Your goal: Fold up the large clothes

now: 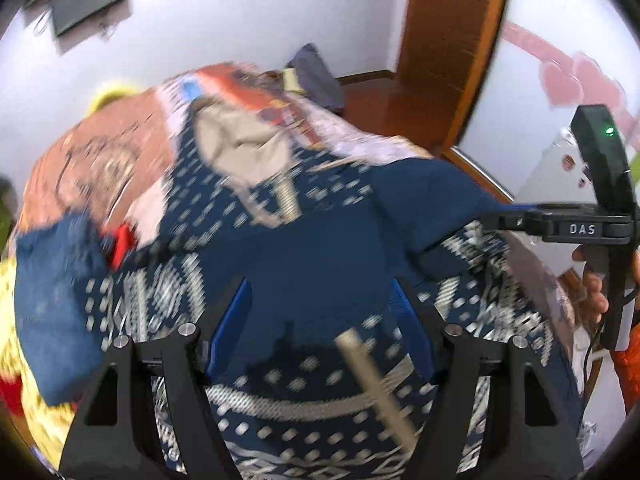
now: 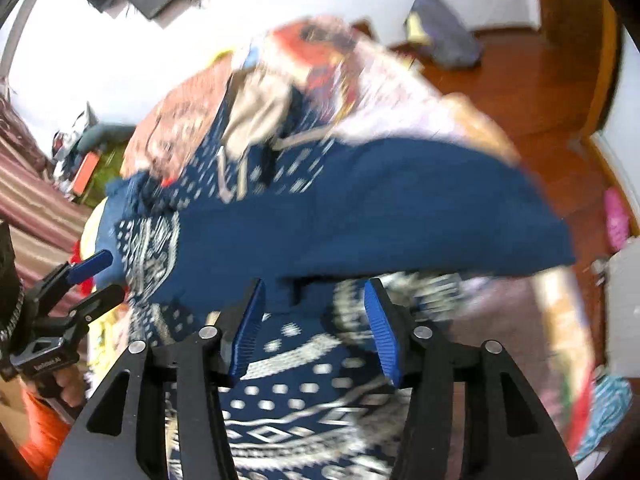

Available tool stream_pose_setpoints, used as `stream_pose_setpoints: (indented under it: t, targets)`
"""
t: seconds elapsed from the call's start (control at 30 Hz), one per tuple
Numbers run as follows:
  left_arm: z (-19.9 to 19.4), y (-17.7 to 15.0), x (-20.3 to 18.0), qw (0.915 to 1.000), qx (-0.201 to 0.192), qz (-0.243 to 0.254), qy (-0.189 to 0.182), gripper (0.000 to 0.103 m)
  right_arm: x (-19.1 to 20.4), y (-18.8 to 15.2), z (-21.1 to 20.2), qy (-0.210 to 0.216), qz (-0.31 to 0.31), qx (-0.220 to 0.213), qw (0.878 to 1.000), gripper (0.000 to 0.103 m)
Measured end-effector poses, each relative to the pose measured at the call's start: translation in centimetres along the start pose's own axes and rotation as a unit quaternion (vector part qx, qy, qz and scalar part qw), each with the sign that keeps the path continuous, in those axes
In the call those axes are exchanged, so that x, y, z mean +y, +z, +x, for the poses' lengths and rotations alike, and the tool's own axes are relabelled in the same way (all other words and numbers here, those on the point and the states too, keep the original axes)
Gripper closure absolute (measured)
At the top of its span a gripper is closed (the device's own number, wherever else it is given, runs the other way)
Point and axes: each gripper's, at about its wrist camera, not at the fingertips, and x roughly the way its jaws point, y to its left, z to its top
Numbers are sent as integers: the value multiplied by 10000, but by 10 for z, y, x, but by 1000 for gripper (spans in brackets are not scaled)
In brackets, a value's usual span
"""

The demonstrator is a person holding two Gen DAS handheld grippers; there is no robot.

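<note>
A navy sweater (image 1: 304,256) with white knit patterns and a beige hood lining (image 1: 244,144) lies spread on a bed; it also shows in the right wrist view (image 2: 360,208). Its plain navy sleeve (image 1: 432,196) crosses the body. My left gripper (image 1: 324,292) is open over the sweater's middle, fabric between its blue pads. My right gripper (image 2: 316,292) is open, the sleeve's edge (image 2: 288,292) hanging between its fingers. In the left wrist view the right gripper (image 1: 504,216) looks closed beside the sleeve end. Both views are blurred by motion.
A patterned orange and pink bedspread (image 1: 100,148) lies under the sweater. Other clothes lie at the left (image 1: 52,280). A wooden floor (image 2: 520,80) and door frame (image 1: 452,40) are beyond the bed. A dark bundle (image 2: 444,32) sits on the floor by the wall.
</note>
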Motion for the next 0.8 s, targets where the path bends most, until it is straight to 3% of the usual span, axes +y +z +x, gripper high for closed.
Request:
stream_pose_setpoints:
  t: [0.1,0.27,0.47,0.67,0.77,0.8]
  targets:
    - [8,27,-38,9989,-62,445,-129,33,-19,-2,-30,-521,-83,-507,9973,45]
    - [39,58,-93,9943,70,974,-422,33,-51,-8,-52,-1086,-1,-906,9900,33]
    - [100,74,-156,9829,505,1667,-598,33,-87,-17,-40,-1431,326,-749,9863,33]
    - [153,66,-208,9625,851,2507,-587,35,-121,-31,-31,-1371,762,-522,9862,33]
    - [170,61,-222,9537,880,2815,-586,45,-128,-36,-28,-1370,860,-464,9857,33]
    - [176,61,-226,9526,866,2866,-548,53,-130,-37,-27,-1362,885,-451,9857,33]
